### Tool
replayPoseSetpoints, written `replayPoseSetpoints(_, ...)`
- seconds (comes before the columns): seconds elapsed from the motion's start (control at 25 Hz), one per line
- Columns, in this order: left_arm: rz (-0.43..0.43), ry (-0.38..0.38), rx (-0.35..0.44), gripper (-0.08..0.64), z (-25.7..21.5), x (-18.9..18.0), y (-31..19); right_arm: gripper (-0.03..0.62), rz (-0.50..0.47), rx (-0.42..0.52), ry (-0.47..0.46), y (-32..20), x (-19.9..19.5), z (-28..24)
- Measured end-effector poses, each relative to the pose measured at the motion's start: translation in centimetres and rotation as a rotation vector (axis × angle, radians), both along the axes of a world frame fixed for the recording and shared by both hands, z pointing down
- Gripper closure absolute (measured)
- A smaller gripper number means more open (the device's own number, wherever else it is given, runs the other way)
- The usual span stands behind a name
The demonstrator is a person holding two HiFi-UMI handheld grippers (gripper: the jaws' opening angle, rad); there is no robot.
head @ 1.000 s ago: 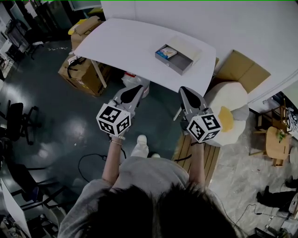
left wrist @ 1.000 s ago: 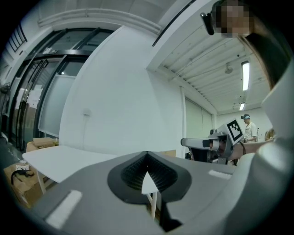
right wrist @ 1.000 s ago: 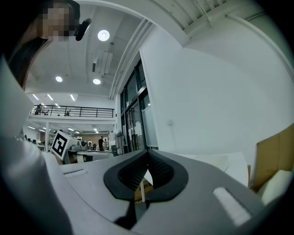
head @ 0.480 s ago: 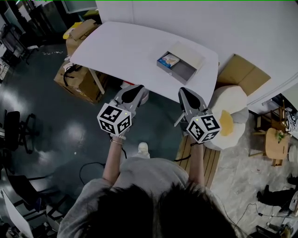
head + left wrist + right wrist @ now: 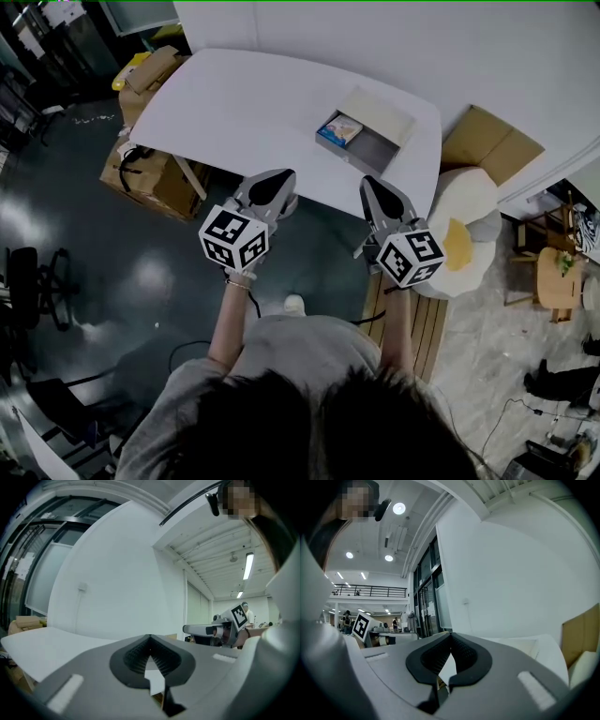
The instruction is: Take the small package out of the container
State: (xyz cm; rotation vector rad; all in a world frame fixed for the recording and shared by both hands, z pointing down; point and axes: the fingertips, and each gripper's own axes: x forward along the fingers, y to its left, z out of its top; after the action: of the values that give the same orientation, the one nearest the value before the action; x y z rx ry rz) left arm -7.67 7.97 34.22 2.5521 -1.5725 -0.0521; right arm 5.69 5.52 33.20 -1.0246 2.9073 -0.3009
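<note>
On the white table (image 5: pixel 244 103) stands a grey open container (image 5: pixel 370 150) with its pale lid (image 5: pixel 377 114) leaning behind it. A small blue and white package (image 5: pixel 339 128) lies in the container's left end. My left gripper (image 5: pixel 275 178) is held in the air just short of the table's near edge, jaws shut and empty. My right gripper (image 5: pixel 373 185) hovers beside it, below the container, also shut with nothing in it. In the left gripper view the tips of the left gripper (image 5: pixel 150 639) meet; in the right gripper view the tips of the right gripper (image 5: pixel 450 637) meet too.
Cardboard boxes (image 5: pixel 155 173) sit on the dark floor left of the table. A flat cardboard sheet (image 5: pixel 492 145) and a white and yellow cushion (image 5: pixel 464 234) lie at the right. A wooden slatted bench (image 5: pixel 398 319) is below my right arm.
The view has moved closer to the table: its near edge and the container sit nearer both grippers. Both grippers stay shut and side by side.
</note>
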Motion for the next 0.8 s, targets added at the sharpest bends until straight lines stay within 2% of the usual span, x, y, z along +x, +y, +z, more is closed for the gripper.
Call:
replayPoseSetpoints(0.28, 0.041, -0.003, -0.010, 0.571, 0.8, -0.5, -1.9, 0.578, 0.038, -0.009, -0.007, -1.8, -0.8, 0.7)
replayPoseSetpoints(0.8, 0.042, 0.021, -0.034, 0.571, 2.1, -2.0, -3.6, 0.578, 0.052, -0.037, -0.003, -3.8, -2.3, 1.8)
